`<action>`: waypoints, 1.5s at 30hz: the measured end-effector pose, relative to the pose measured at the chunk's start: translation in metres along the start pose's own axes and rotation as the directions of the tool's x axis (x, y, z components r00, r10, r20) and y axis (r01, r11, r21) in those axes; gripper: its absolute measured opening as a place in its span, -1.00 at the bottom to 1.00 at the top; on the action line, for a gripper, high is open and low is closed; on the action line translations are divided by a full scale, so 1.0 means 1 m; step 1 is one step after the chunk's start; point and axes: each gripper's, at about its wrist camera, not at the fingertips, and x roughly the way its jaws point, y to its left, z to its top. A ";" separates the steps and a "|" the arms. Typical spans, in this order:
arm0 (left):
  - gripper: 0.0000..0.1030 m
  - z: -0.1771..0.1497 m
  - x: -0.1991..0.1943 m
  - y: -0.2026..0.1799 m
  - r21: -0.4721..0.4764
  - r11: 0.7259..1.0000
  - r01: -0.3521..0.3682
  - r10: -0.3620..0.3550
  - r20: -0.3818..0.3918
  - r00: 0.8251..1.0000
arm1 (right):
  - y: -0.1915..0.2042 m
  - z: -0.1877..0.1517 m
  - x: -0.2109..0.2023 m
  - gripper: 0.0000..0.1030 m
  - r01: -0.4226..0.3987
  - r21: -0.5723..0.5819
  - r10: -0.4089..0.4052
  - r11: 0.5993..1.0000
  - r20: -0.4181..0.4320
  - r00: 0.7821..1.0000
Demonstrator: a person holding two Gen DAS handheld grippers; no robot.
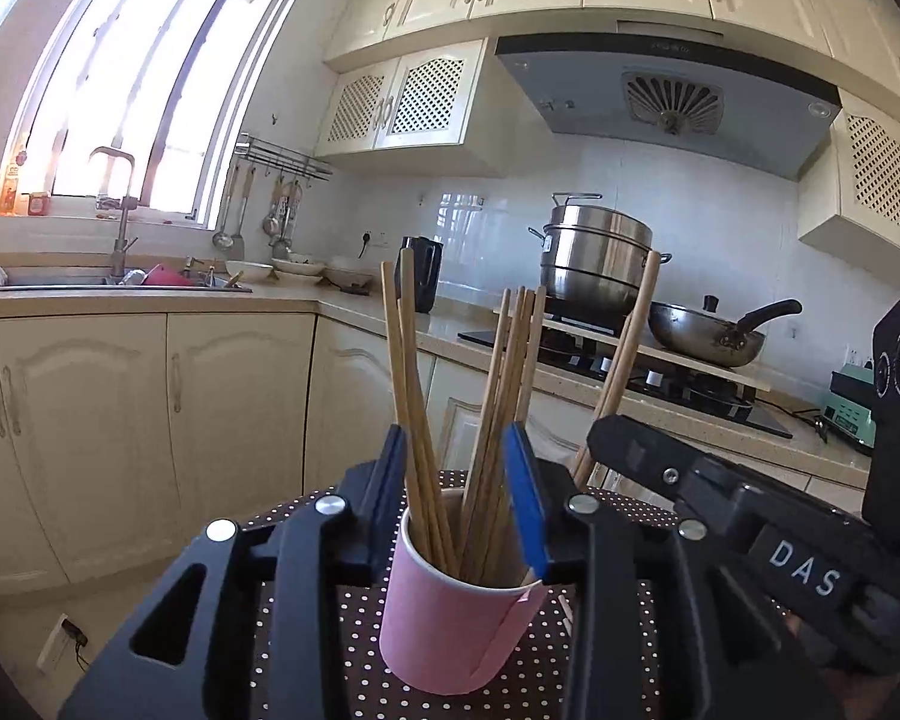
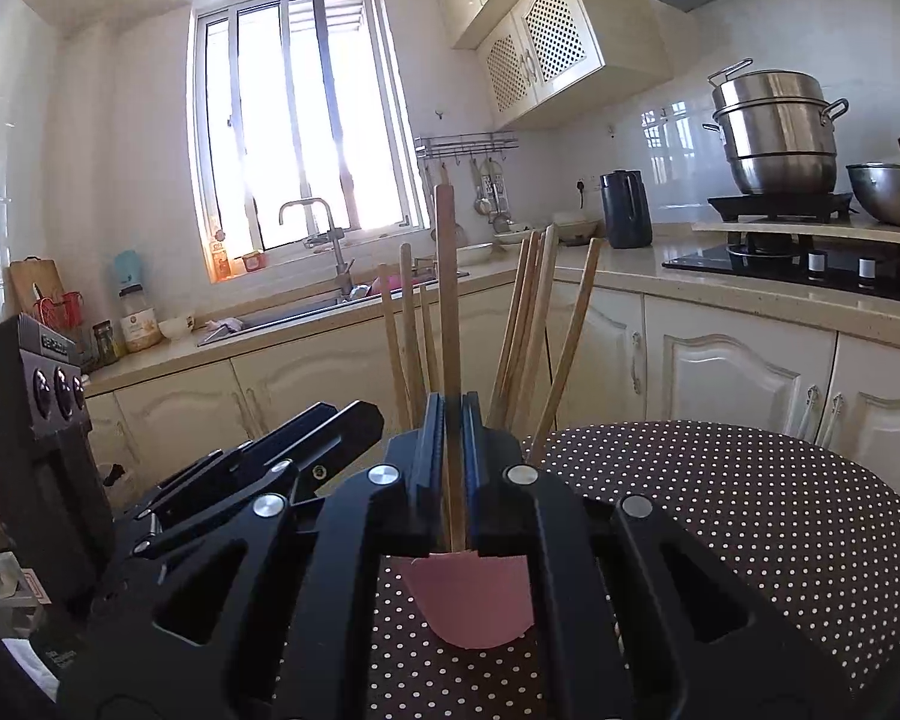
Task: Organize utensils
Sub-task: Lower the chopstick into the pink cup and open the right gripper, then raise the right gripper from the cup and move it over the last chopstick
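Observation:
A pink paper cup (image 1: pixel 450 624) stands on a round table with a brown polka-dot cloth (image 1: pixel 354 648). My left gripper (image 1: pixel 457 468) is shut on the pink cup, one jaw on each side of its rim. Several wooden chopsticks (image 1: pixel 498 396) stand upright in the cup. My right gripper (image 2: pixel 453 420) is shut on one wooden chopstick (image 2: pixel 447 300), held upright just above the cup (image 2: pixel 471 606). The other chopsticks (image 2: pixel 528 324) fan out behind it. The right gripper also shows in the left wrist view (image 1: pixel 618 438), with its chopstick (image 1: pixel 630 348) leaning to the right of the cup.
The polka-dot table (image 2: pixel 750 516) extends to the right. Behind are cream cabinets (image 1: pixel 150 420), a sink with tap (image 1: pixel 120 222), a black kettle (image 2: pixel 627 210), and a stove with steamer pot (image 2: pixel 777 132) and wok (image 1: pixel 708 330).

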 end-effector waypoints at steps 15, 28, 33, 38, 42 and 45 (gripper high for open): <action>0.06 0.022 -0.056 -0.019 0.036 0.999 -0.024 0.023 0.022 0.999 | 0.023 0.014 -0.071 -0.15 0.031 -0.012 -0.031 0.999 0.061 0.998; 0.34 0.031 -0.123 -0.071 0.154 0.986 -0.065 0.049 0.103 0.993 | 0.062 0.018 -0.159 -0.02 0.127 -0.147 -0.099 0.981 0.181 0.978; 0.37 0.027 -0.141 -0.090 0.194 0.977 -0.088 0.067 0.113 0.991 | 0.067 0.014 -0.186 0.04 0.159 -0.160 -0.124 0.974 0.204 0.971; 0.38 0.024 -0.151 -0.099 0.194 0.977 -0.086 0.067 0.102 0.993 | 0.055 0.010 -0.202 0.05 0.179 -0.122 -0.150 0.976 0.210 0.966; 0.39 0.023 -0.153 -0.107 0.200 0.976 -0.085 0.066 0.097 0.993 | 0.044 0.005 -0.209 0.07 0.197 -0.102 -0.172 0.975 0.209 0.963; 0.41 0.021 -0.150 -0.112 0.203 0.976 -0.081 0.064 0.090 0.994 | 0.037 0.001 -0.212 0.07 0.205 -0.086 -0.184 0.975 0.206 0.961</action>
